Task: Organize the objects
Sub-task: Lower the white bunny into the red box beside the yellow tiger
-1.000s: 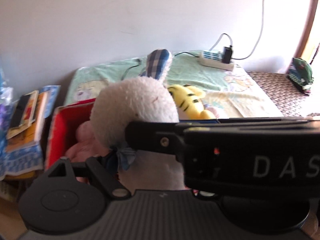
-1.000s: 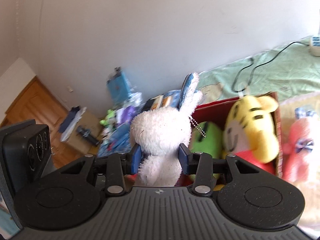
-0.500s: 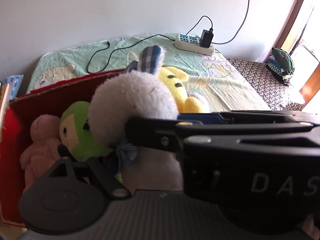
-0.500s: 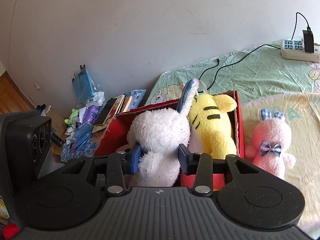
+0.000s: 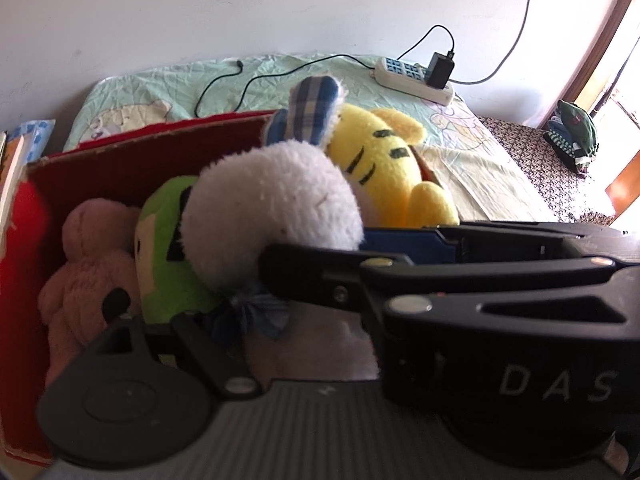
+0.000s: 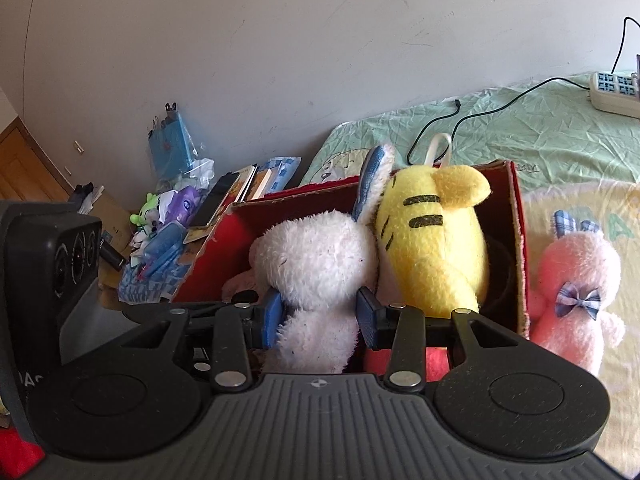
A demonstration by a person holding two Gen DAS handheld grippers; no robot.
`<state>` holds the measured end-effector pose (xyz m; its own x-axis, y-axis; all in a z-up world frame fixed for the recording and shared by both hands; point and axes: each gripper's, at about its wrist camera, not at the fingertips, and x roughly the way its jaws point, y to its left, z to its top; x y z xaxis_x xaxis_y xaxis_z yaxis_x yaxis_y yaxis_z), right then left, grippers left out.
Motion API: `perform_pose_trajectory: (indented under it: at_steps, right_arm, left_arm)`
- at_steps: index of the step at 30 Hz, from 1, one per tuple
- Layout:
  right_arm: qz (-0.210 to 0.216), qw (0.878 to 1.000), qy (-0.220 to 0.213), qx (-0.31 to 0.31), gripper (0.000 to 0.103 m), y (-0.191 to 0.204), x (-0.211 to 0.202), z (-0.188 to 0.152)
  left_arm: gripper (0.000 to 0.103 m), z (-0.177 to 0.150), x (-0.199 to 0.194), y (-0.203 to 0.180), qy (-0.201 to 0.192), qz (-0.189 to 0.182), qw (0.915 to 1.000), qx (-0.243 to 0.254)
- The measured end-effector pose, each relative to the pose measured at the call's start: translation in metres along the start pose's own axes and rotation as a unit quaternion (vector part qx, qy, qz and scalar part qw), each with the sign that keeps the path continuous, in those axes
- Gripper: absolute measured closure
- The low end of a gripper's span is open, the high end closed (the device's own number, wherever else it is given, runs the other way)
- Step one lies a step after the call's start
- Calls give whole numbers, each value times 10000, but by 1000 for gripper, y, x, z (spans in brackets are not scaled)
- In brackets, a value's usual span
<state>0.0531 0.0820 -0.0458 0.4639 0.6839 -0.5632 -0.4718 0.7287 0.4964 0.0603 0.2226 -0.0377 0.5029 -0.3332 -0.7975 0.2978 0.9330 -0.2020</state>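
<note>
- The right tongs (image 6: pixel 318 316) are closed on a white bunny (image 6: pixel 316 264), their blue pads (image 6: pixel 272 318) pressing into its neck from both sides.
- The bunny hangs over the open red box (image 6: pixel 516 216), its body low in the box, its plaid-lined ear (image 6: pixel 374 184) pointing up ahead of the tongs.
- A yellow tiger (image 6: pixel 432 240) sits in the box just right of the right tongs, touching the bunny's head.
- In the left wrist view the right tongs (image 5: pixel 360 240) cross the frame in front of the camera; the left tongs' own fingers are mostly hidden behind them, so I cannot tell how wide they stand.
- Beyond the left tongs, a green toy (image 5: pixel 160 240) and a pale pink bear (image 5: pixel 80 264) lie inside the box, left of the bunny.
- A pink bunny (image 6: pixel 576 280) with a plaid bow sits on the bed (image 6: pixel 520 128) outside the box, to the right of the right tongs.
- A power strip (image 5: pixel 412 76) lies far ahead on the bed.
</note>
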Motion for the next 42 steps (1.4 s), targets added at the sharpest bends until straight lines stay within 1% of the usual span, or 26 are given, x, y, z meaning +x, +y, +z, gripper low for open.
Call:
perform_pose_trajectory:
  at_steps: [4, 5, 6, 8, 10, 14, 17, 20, 25, 28, 30, 33, 42]
  right_arm:
    - [43, 9998, -41, 196, 59, -7, -1, -2]
    - [32, 9997, -43, 242, 58, -9, -3, -3]
    - [21, 9995, -48, 304, 55, -12, -5, -4]
    - [26, 9986, -44, 522, 53, -19, -8, -8]
    - [97, 9973, -73, 722, 54, -23, -11, -12]
    - [105, 9966, -179, 801, 54, -21, -18, -14]
    - [177, 9949, -280, 950, 51, -21, -23, -15]
    - [266, 9920, -429, 1157, 51, -25, -29, -14]
    - [462, 9856, -565, 1528, 59, -31, -27, -9]
    - [385, 9886, -409, 1394, 62, -27, -17, -7]
    - [353, 9907, -299, 1282, 63, -24, -11, -9]
    - [280, 9929, -166, 1141, 63, -21, -5, -12]
    - [149, 9918, -281, 1241, 59, -22, -18, -28]
  left_arm:
    - [17, 1, 2, -1, 11, 21, 10000, 15]
    - [16, 1, 3, -3, 18, 20, 10000, 31]
    - [15, 1, 4, -4, 21, 11, 10000, 45]
    - [11, 2, 5, -6, 32, -3, 10000, 52]
    - [10, 3, 5, -7, 43, -23, 10000, 28]
    - [9, 3, 5, -9, 46, 37, 10000, 79]
    - [9, 4, 3, -8, 77, 7, 10000, 16]
    - [9, 3, -1, -7, 60, 20, 10000, 15]
    - [8, 2, -9, -7, -8, 44, 10000, 37]
    - [8, 0, -11, -5, -18, 55, 10000, 27]
    - [9, -1, -11, -4, -8, 155, 9999, 27]
    - [11, -3, -12, -1, -8, 202, 9998, 48]
    - [9, -4, -13, -1, 6, 177, 9998, 70]
